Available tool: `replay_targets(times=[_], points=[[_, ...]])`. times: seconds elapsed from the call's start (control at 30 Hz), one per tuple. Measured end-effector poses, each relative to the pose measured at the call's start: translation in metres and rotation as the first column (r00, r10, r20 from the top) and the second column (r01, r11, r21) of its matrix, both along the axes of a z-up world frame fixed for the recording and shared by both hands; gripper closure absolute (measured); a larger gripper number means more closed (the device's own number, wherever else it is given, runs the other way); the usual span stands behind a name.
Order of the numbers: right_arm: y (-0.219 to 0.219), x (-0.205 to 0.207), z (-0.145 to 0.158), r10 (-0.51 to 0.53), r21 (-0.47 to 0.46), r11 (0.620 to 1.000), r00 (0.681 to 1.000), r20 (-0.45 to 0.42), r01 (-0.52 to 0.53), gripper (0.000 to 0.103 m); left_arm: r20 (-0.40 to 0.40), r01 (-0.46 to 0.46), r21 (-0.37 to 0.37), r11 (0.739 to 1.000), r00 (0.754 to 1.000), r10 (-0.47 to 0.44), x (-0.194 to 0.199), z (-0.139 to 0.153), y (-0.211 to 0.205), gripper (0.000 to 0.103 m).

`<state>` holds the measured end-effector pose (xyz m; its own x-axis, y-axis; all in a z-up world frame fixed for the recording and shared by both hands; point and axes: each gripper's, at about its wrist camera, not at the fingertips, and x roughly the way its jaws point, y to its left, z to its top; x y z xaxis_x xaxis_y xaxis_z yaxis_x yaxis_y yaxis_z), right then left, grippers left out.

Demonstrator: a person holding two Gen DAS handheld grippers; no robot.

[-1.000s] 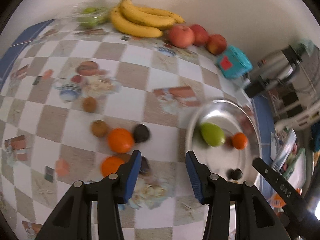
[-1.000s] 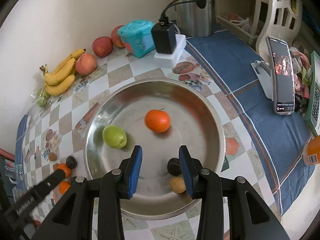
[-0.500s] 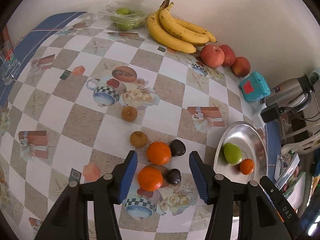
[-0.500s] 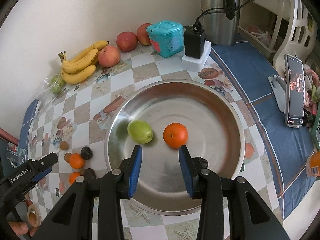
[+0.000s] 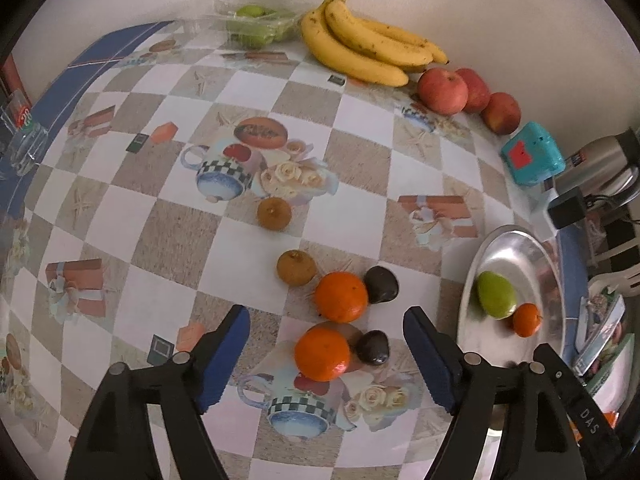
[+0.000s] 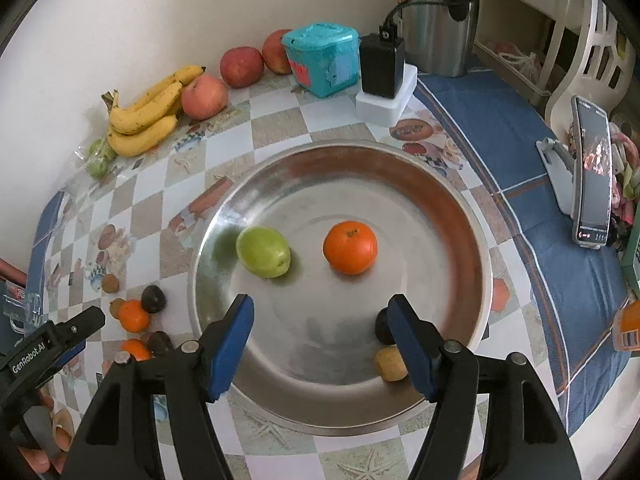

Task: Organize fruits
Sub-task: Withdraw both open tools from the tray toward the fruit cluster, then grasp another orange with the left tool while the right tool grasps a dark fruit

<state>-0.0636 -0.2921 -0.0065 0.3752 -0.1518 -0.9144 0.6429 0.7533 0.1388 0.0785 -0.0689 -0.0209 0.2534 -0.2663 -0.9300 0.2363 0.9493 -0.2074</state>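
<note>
My left gripper (image 5: 326,354) is open and empty, its jaws either side of a near orange (image 5: 322,354) with a dark fruit (image 5: 373,346) beside it. Beyond lie a second orange (image 5: 341,297), another dark fruit (image 5: 382,284) and two brown fruits (image 5: 296,267) (image 5: 274,213). The steel bowl (image 6: 460,216) holds a green fruit (image 6: 263,252), an orange (image 6: 350,247), a dark fruit (image 6: 383,330) and a yellow-brown fruit (image 6: 390,363). My right gripper (image 6: 320,344) is open and empty above the bowl's near side.
Bananas (image 5: 364,46), three apples (image 5: 443,91) and a bag of green fruit (image 5: 256,26) line the wall. A teal box (image 6: 321,57), charger (image 6: 381,66), kettle (image 6: 438,16) and propped phone (image 6: 592,168) stand behind and right of the bowl. A glass (image 5: 22,136) stands far left.
Both grippers have opened wider. The left gripper has drawn back and shifted left, so the loose oranges now sit between its jaws. The right gripper has drawn back slightly over the bowl.
</note>
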Motion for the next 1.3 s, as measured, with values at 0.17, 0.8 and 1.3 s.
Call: replay_targets(times=[0.17,0.8,1.3], points=[[-0.003,0.002,-0.015,-0.008,0.036,0.999,1.000,-0.028,0.009,0.033,-0.008,0.011,0.038,0.999,1.000,-0.011,0.000,-0.011,-0.004,0.009],[-0.003,0.003,-0.016,-0.009,-0.013,1.000,0.999,-0.041,0.009,0.010,0.031,0.021,0.048,0.999,0.999,-0.023,-0.001,-0.010,-0.007,0.000],[0.009,0.012,-0.003,0.037,0.013,0.999,0.999,0.029,-0.038,0.010,0.096,-0.005,0.059,0.998,0.995,-0.001,0.013,0.020,0.028,0.000]])
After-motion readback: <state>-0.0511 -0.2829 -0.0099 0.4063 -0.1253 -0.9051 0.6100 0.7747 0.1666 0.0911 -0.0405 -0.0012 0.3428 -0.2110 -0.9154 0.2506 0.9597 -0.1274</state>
